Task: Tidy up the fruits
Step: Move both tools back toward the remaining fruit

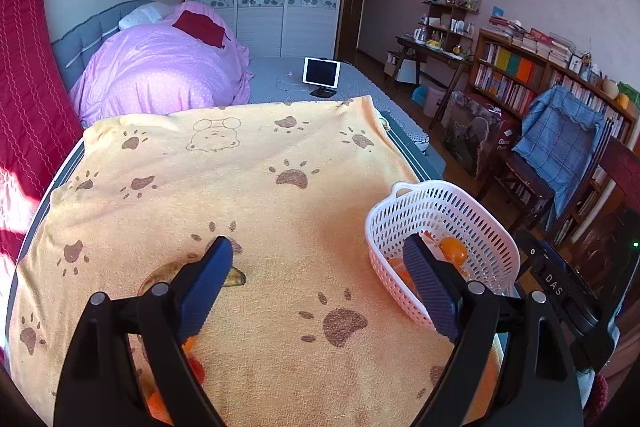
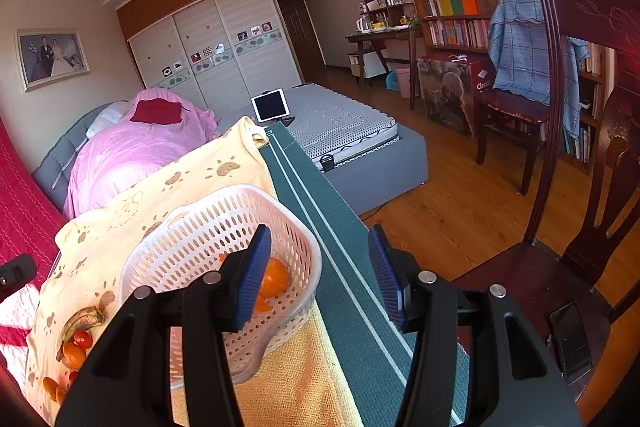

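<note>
A white perforated basket (image 1: pixel 448 223) stands at the right of the yellow paw-print towel (image 1: pixel 256 195) and holds an orange (image 1: pixel 454 251). It also shows in the right wrist view (image 2: pixel 208 227) with the orange (image 2: pixel 276 277) inside. A spotted banana (image 2: pixel 82 319), a red tomato (image 2: pixel 83 338) and oranges (image 2: pixel 73 355) lie on the towel's left; the banana (image 1: pixel 236 277) is partly behind my left finger. My left gripper (image 1: pixel 320 279) is open and empty above the towel. My right gripper (image 2: pixel 320 267) is open and empty over the basket's right rim.
The towel covers a green-edged table (image 2: pixel 340 247). A bed with a pink duvet (image 1: pixel 160 67) and a tablet (image 1: pixel 321 72) lies behind. A dark wooden chair (image 2: pixel 560 267) with a phone (image 2: pixel 570 339) on it stands right. Bookshelves (image 1: pixel 520 75) line the wall.
</note>
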Demonstrator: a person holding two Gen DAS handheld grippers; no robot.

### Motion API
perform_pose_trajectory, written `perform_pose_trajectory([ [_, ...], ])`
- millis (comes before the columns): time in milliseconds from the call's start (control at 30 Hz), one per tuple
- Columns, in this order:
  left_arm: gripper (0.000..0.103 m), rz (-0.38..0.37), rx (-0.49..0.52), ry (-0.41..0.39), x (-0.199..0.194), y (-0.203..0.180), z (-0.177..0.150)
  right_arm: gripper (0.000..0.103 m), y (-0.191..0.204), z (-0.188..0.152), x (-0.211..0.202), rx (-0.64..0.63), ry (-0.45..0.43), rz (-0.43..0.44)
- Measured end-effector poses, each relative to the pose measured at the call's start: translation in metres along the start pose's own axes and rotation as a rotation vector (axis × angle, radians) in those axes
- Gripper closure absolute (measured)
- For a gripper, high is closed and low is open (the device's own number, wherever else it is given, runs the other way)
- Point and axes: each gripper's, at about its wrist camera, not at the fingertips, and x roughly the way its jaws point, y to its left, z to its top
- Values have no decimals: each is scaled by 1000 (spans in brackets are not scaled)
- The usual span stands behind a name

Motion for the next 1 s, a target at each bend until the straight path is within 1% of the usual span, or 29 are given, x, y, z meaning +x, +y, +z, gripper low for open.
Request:
perform_pose_trajectory([
  [67, 17, 19, -12, -6, -5, 12, -1, 51, 2, 3, -6, 11, 5, 28],
  [167, 17, 59, -20, -16, -15, 30, -5, 42, 7, 5, -17, 15, -3, 63],
  [300, 17, 115, -44, -20, -26, 54, -9, 42, 24, 3, -31, -22, -7, 112],
  [467, 17, 171, -95, -26, -37, 84, -11, 41, 46, -6, -42, -76, 11, 173],
  [600, 17, 194, -129, -34, -45, 102, -10, 38, 63, -16, -46, -118, 39, 211],
  [733, 17, 209, -131, -36, -47, 112, -9, 38, 83, -30, -47, -164, 77, 245],
  [1000, 17, 230, -154, -4, -40, 129, -19, 38, 112, -59, -49, -257, 147, 305],
])
